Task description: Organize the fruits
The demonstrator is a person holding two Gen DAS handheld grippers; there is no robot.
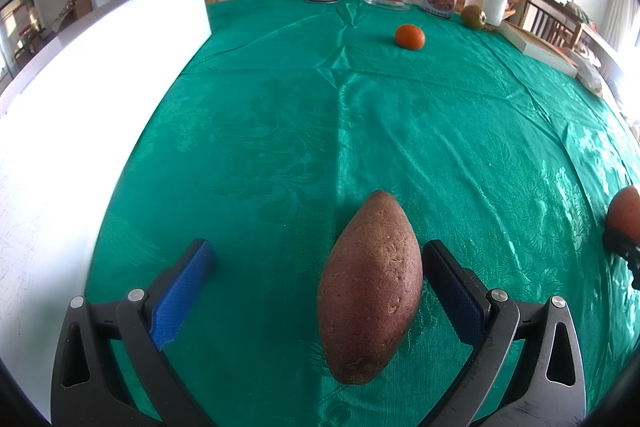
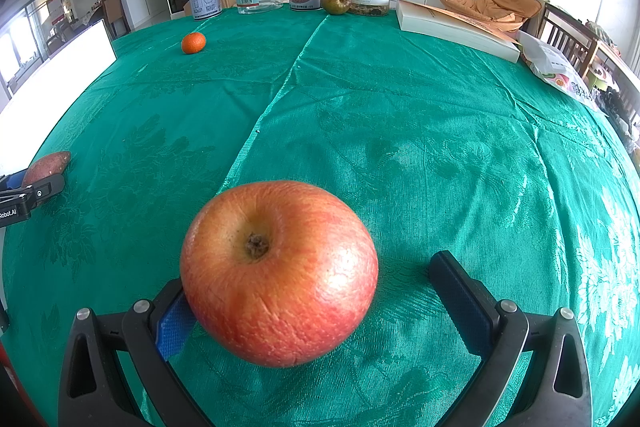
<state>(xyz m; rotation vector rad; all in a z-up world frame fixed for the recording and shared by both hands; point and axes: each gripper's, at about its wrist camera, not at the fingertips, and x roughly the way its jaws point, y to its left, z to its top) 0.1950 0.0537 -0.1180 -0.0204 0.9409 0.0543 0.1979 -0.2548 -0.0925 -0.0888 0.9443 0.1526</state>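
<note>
Left gripper (image 1: 318,287): jaws spread wide; sweet potato (image 1: 370,291) lies between them on the green tablecloth (image 1: 280,115), against the right finger, clear of the left.
Right gripper (image 2: 312,301): jaws spread wide; apple (image 2: 279,273) sits between them, touching the left pad, apart from the right.
Tangerine (image 1: 409,36): far across the tablecloth, short of the row of cans.
Green fruit (image 2: 336,1): among those cans.

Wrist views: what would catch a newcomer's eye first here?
A big red apple fills the right wrist view, lying between the open fingers of the right tool and against its left pad. In the left wrist view a sweet potato lies lengthwise in the open left tool. Further back, an orange sits alone on the green tablecloth.
</note>
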